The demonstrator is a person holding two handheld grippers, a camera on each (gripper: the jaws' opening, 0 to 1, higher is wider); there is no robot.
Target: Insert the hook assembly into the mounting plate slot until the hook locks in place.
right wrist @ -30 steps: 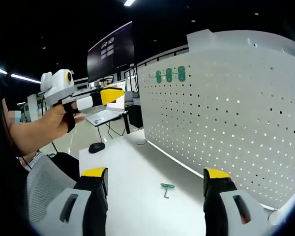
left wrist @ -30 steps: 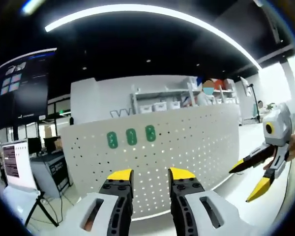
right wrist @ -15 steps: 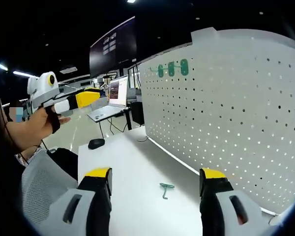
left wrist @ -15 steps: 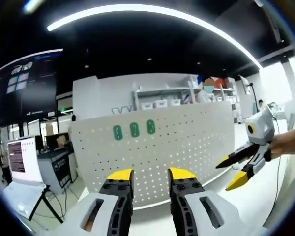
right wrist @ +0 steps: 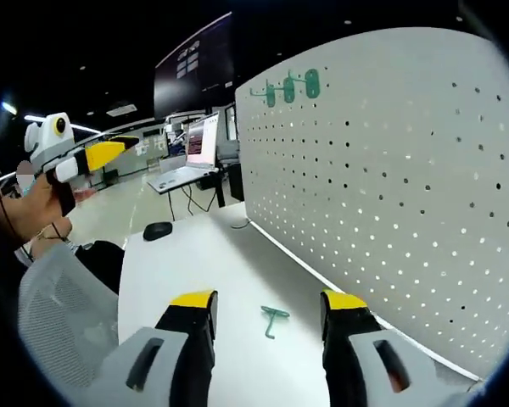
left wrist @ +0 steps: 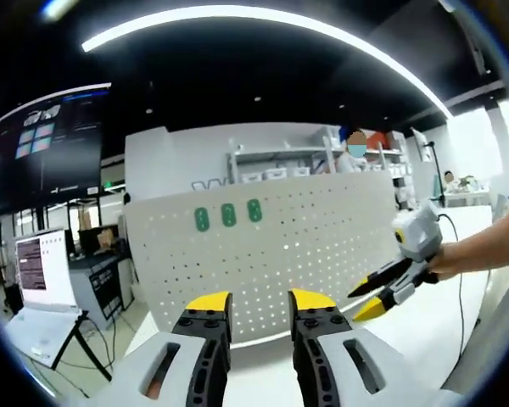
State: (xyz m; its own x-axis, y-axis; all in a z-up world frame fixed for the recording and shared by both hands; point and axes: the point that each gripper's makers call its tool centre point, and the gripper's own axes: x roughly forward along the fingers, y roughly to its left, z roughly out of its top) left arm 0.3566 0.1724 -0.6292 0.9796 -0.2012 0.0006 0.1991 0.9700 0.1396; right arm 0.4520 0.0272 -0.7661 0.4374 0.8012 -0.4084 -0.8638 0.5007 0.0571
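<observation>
A small green hook (right wrist: 273, 318) lies flat on the white table (right wrist: 195, 263), just ahead of my right gripper (right wrist: 269, 301), which is open and holds nothing. The white pegboard (right wrist: 390, 195) stands upright along the table's right side, with three green mounting plates (right wrist: 288, 87) near its top. In the left gripper view the pegboard (left wrist: 271, 254) faces me, the green plates (left wrist: 228, 214) sitting high on its left. My left gripper (left wrist: 260, 301) is open and empty, raised well off the board. The right gripper (left wrist: 382, 292), held in a hand, enters from the right with its jaws slightly apart.
A black mouse (right wrist: 157, 230) lies at the table's far end and a laptop (right wrist: 191, 161) stands on a desk beyond it. A grey mesh chair back (right wrist: 51, 314) is at the left. The left gripper (right wrist: 76, 157) hangs in the air there, in a hand.
My right gripper's jaws have narrowed while it moved lower and closer to the green hook. The left gripper has stayed raised, its jaws unchanged.
</observation>
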